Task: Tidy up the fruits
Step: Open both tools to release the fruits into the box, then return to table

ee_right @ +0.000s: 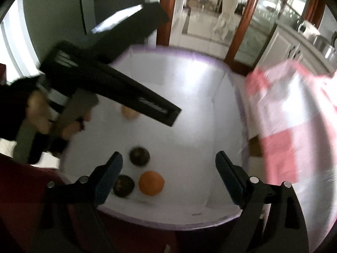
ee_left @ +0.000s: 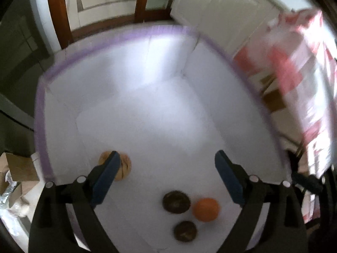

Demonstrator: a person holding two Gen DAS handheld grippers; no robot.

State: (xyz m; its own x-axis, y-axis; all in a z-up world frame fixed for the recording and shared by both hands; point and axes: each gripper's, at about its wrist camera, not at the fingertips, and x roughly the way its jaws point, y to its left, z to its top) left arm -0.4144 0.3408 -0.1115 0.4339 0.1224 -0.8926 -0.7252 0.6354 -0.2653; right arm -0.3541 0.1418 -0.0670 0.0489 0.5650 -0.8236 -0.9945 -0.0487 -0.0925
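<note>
An orange [ee_left: 206, 209] lies on the white table [ee_left: 147, 105] beside two dark brown round fruits [ee_left: 176, 201] [ee_left: 185, 230]. A pale tan fruit [ee_left: 124, 166] lies to the left, partly behind my left finger. My left gripper [ee_left: 167, 158] is open and empty above the table. In the right wrist view my right gripper [ee_right: 168, 158] is open and empty above the orange [ee_right: 151, 183] and the two dark fruits [ee_right: 139, 156] [ee_right: 123, 186]. The tan fruit [ee_right: 129, 113] shows partly under the hand-held left gripper body [ee_right: 109, 84].
The table has a purple rim [ee_left: 42, 126]. A pink and white checked cloth or bag [ee_left: 303, 84] hangs at the right, also in the right wrist view [ee_right: 294, 116]. Cardboard boxes [ee_left: 19, 168] lie at the left. Wooden-framed glass doors [ee_left: 143, 0] stand behind.
</note>
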